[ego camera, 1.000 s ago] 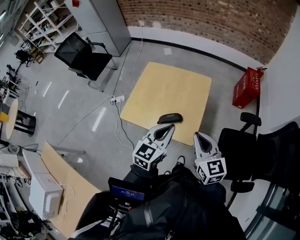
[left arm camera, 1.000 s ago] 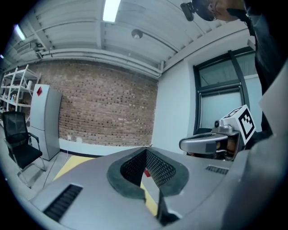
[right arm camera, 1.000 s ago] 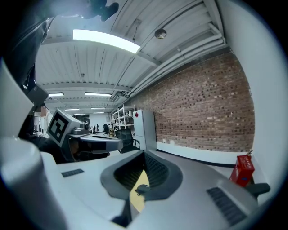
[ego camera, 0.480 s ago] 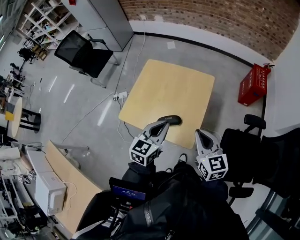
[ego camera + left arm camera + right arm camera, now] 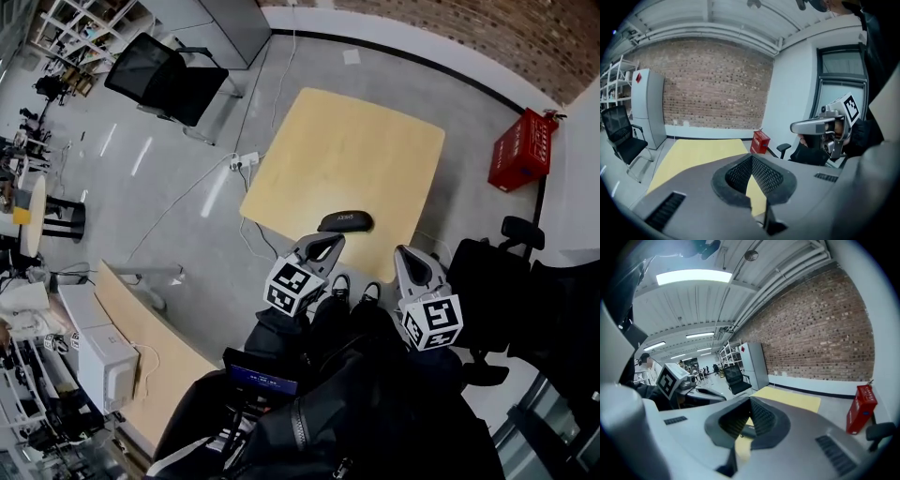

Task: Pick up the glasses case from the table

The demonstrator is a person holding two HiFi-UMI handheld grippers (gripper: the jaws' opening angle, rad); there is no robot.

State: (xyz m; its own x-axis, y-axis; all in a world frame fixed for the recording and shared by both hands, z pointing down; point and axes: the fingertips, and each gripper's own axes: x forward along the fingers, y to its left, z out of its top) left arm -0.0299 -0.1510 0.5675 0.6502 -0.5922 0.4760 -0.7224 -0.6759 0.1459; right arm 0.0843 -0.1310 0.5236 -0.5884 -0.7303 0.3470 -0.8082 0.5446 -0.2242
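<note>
The glasses case looks hard, light, slippery — grab its middle — left tool and right tool are closed, empty.

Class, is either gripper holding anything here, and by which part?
Nothing is held. The left gripper and right gripper are shut and empty; the glasses case lies on the table ahead of them.

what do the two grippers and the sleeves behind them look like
The left claw and right claw are each a pale grey tapered shell, with black ribbed pads lining a hollow between the two halves and slotted vents on the outer faces. Behind each sits a white cube printed with black square markers. The sleeves are black, part of a dark zipped jacket.
</note>
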